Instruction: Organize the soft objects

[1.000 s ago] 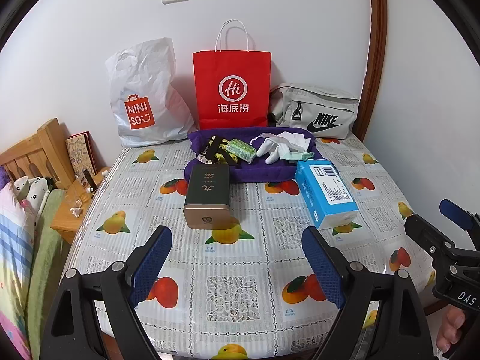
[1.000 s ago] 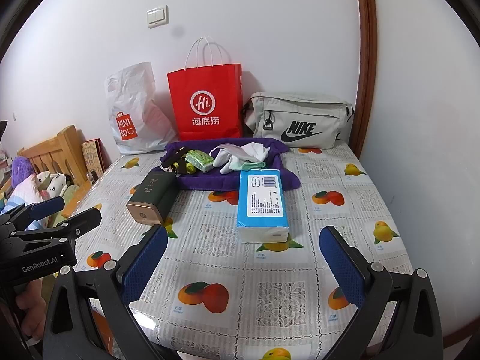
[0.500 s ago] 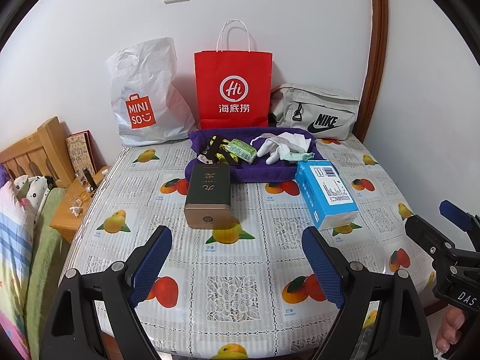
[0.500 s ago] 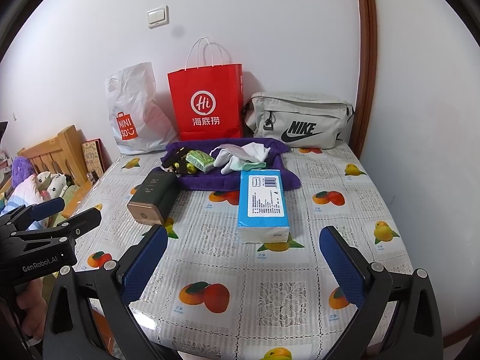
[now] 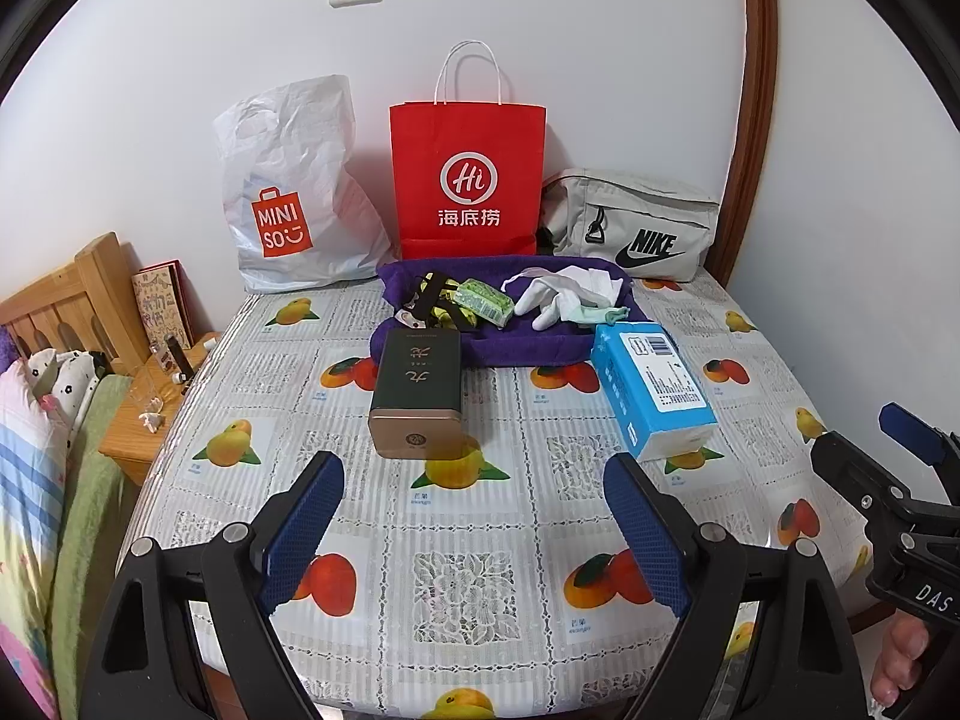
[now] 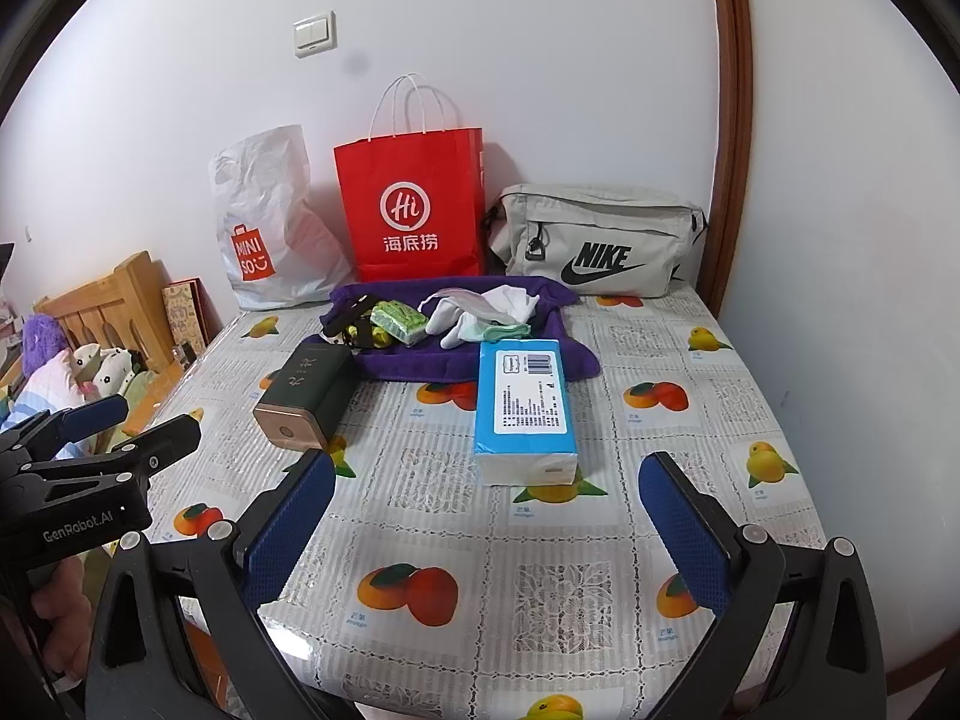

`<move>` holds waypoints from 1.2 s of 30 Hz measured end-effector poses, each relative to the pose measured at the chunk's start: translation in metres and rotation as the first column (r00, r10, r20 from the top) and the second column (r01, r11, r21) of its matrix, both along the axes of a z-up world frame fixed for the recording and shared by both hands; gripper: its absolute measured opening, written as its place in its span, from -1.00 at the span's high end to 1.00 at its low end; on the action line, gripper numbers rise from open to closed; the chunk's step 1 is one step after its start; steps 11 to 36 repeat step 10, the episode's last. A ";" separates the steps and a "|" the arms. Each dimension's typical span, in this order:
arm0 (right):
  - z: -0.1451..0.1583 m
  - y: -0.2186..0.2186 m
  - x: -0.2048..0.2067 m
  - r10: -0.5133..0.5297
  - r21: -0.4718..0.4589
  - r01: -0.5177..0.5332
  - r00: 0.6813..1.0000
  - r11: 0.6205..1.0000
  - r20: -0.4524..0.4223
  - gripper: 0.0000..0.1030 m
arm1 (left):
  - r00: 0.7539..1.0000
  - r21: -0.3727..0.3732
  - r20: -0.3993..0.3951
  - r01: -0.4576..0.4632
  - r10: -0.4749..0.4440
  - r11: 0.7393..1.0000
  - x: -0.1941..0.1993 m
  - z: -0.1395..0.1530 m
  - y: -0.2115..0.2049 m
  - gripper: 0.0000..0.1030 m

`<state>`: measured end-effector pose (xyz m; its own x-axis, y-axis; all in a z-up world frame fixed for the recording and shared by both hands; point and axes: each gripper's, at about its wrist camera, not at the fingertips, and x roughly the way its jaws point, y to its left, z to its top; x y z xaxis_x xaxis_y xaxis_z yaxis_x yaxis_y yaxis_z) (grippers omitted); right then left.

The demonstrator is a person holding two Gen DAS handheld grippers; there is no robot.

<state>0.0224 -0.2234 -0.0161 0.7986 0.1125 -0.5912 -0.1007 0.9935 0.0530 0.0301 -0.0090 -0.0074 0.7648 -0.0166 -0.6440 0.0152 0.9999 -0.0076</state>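
Observation:
A purple towel (image 5: pixel 528 348) (image 6: pixel 420 360) lies at the back of the table. On it rest white socks (image 5: pixel 558 294) (image 6: pixel 480 309), a green packet (image 5: pixel 483 300) (image 6: pixel 399 321) and a black-and-yellow strap (image 5: pixel 435 303). A blue tissue pack (image 5: pixel 651 396) (image 6: pixel 522 408) and a dark green tin (image 5: pixel 417 396) (image 6: pixel 303 396) lie in front of the towel. My left gripper (image 5: pixel 474 534) hovers open over the near table, nothing between its fingers. My right gripper (image 6: pixel 486 534) is open and empty too, nearest the tissue pack.
Against the wall stand a white Miniso bag (image 5: pixel 288 198), a red paper bag (image 5: pixel 468 180) and a grey Nike bag (image 5: pixel 636 234). A wooden headboard, nightstand (image 5: pixel 144 408) and bedding sit left of the fruit-print table (image 5: pixel 462 576).

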 end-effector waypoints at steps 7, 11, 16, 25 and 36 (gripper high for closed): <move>0.001 0.000 0.001 0.007 0.009 -0.007 1.000 1.000 0.007 -0.95 | 1.000 -0.004 -0.007 -0.006 0.006 1.000 0.002 -0.002 0.000 -0.71; -0.002 0.000 0.005 0.011 0.017 -0.011 1.000 1.000 0.000 -0.95 | 1.000 -0.007 -0.006 -0.001 0.001 1.000 0.007 -0.007 -0.002 -0.71; -0.002 0.000 0.005 0.011 0.017 -0.011 1.000 1.000 0.000 -0.95 | 1.000 -0.007 -0.006 -0.001 0.001 1.000 0.007 -0.007 -0.002 -0.71; -0.002 0.000 0.005 0.011 0.017 -0.011 1.000 1.000 0.000 -0.95 | 1.000 -0.007 -0.006 -0.001 0.001 1.000 0.007 -0.007 -0.002 -0.71; -0.002 0.000 0.005 0.011 0.017 -0.011 1.000 1.000 0.000 -0.95 | 1.000 -0.007 -0.006 -0.001 0.001 1.000 0.007 -0.007 -0.002 -0.71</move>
